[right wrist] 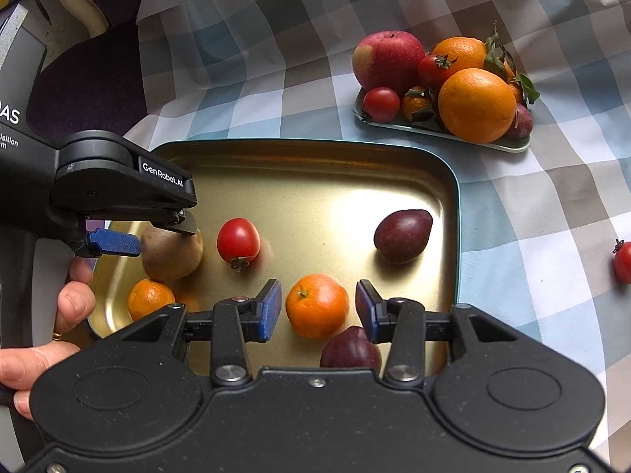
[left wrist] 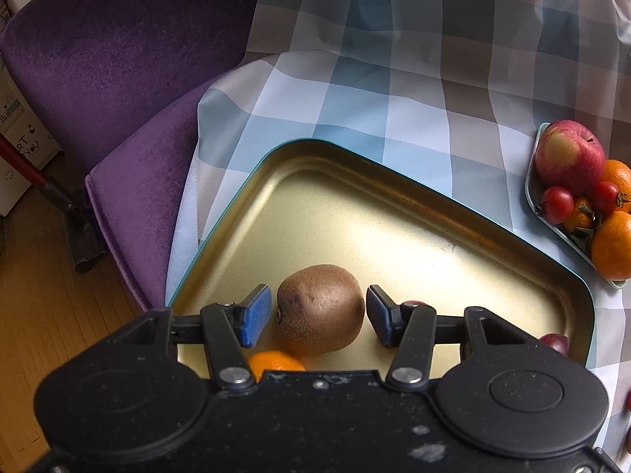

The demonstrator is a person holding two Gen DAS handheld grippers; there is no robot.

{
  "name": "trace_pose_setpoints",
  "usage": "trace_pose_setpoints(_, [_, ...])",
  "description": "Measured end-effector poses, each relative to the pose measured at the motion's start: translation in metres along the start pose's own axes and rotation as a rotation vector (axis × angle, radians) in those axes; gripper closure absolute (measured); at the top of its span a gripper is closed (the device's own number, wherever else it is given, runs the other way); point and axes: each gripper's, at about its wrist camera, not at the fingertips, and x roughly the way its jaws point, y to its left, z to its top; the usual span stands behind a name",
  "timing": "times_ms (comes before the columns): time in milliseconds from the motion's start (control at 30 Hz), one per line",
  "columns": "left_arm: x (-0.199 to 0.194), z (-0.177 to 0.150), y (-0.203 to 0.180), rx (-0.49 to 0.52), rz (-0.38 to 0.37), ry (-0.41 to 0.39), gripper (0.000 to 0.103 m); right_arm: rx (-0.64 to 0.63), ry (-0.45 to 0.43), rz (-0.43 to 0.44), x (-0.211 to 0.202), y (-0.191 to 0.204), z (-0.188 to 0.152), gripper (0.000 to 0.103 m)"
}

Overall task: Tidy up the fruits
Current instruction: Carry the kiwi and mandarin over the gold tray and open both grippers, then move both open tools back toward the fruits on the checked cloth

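A brown kiwi [left wrist: 319, 315] rests in the gold tray [left wrist: 394, 213], between the blue pads of my left gripper [left wrist: 318, 293]. A thin gap shows on each side, so the gripper is open. In the right wrist view the left gripper [right wrist: 157, 236] straddles the kiwi [right wrist: 173, 256] at the tray's left. My right gripper [right wrist: 318, 291] stands open around a mandarin [right wrist: 317, 307] in the tray [right wrist: 315, 146], its pads clear of the fruit. Also in the tray are a tomato [right wrist: 238, 241], two dark plums [right wrist: 403, 235] [right wrist: 350, 349] and a second mandarin [right wrist: 150, 298].
A small green plate [right wrist: 434, 128] at the back right is piled with an apple [right wrist: 388, 61], oranges, tomatoes and mandarins. One loose tomato [right wrist: 623, 262] lies on the checked cloth at the right edge. A purple chair [left wrist: 118, 79] stands left of the table. A hand [right wrist: 75, 303] holds the left gripper.
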Motion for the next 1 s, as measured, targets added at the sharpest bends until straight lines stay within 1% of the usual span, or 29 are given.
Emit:
trace_pose_setpoints(33, [-0.002,0.0,-0.002,0.01,0.007,-0.01,0.045,0.002,0.0,0.003,-0.001,0.0,0.0,0.052])
trace_pose_setpoints(133, [-0.003,-0.002,-0.008,0.044,0.021,-0.02,0.044,0.01,0.008,0.003,0.0,-0.002,0.0,0.052])
trace_pose_setpoints(300, [-0.007,-0.006,-0.017,0.091,0.021,-0.027,0.042,0.038,0.019,-0.004,-0.001,-0.01,-0.004,0.052])
trace_pose_setpoints(600, [-0.014,-0.012,-0.023,0.106,0.004,-0.025,0.04,0.096,0.032,-0.02,-0.007,-0.03,-0.015,0.052])
trace_pose_setpoints(767, [-0.021,-0.017,-0.034,0.134,-0.007,-0.029,0.04,0.125,0.031,-0.033,-0.011,-0.043,-0.022,0.052])
trace_pose_setpoints(867, [-0.026,-0.021,-0.045,0.159,-0.012,-0.04,0.04,0.136,0.038,0.003,-0.015,-0.051,-0.027,0.056])
trace_pose_setpoints(933, [-0.029,-0.024,-0.053,0.175,-0.022,-0.047,0.04,0.144,0.036,0.023,-0.018,-0.054,-0.028,0.056])
trace_pose_setpoints(1000, [-0.033,-0.027,-0.061,0.188,-0.032,-0.052,0.04,0.141,0.014,0.032,-0.026,-0.056,-0.03,0.055])
